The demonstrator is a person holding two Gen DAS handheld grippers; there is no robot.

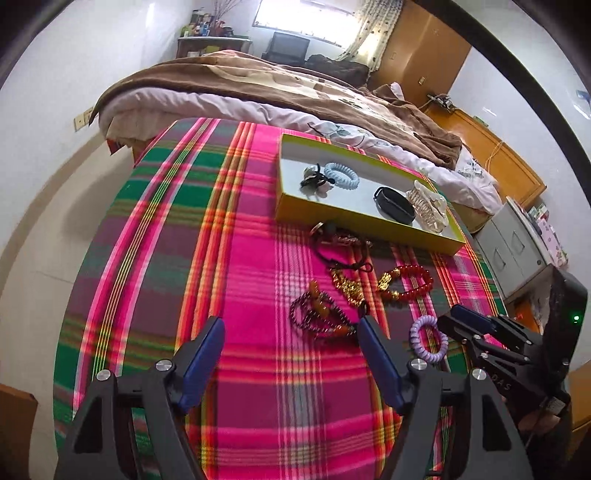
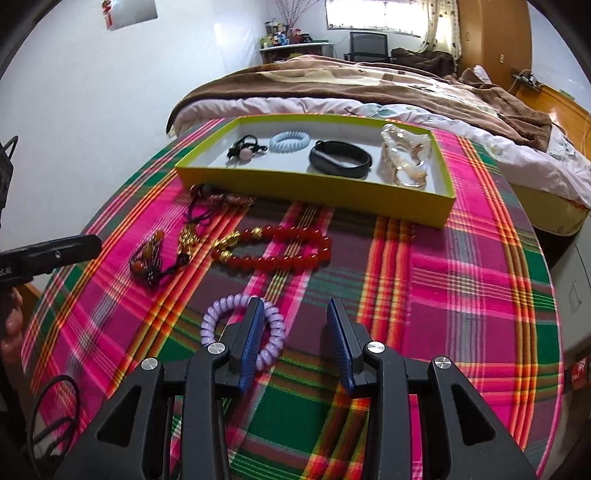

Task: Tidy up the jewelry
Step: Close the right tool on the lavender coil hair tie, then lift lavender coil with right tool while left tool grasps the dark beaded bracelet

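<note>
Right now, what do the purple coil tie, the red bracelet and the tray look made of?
Purple coil tie: glossy plastic spiral, judging by its sheen.
Red bracelet: translucent red beads, glass or stone, with gold-coloured charms.
Tray: matte yellow-green walls, probably cardboard.

A bed (image 2: 369, 92) stands behind the plaid-covered table (image 2: 461, 277), spread with a brown blanket (image 1: 258, 79) over a pale floral sheet (image 2: 517, 147). Daylight pours through a window (image 2: 373, 14) on the far wall, with a patterned curtain (image 2: 443, 29) at its right side. Below the window sits a dark chair (image 2: 369, 46), and to its left a small shelf (image 2: 295, 48) crowded with bottles. The walls are white. A wooden wardrobe (image 1: 424, 51) fills the right corner, and a grey cabinet (image 1: 517, 251) stands near the table.
</note>
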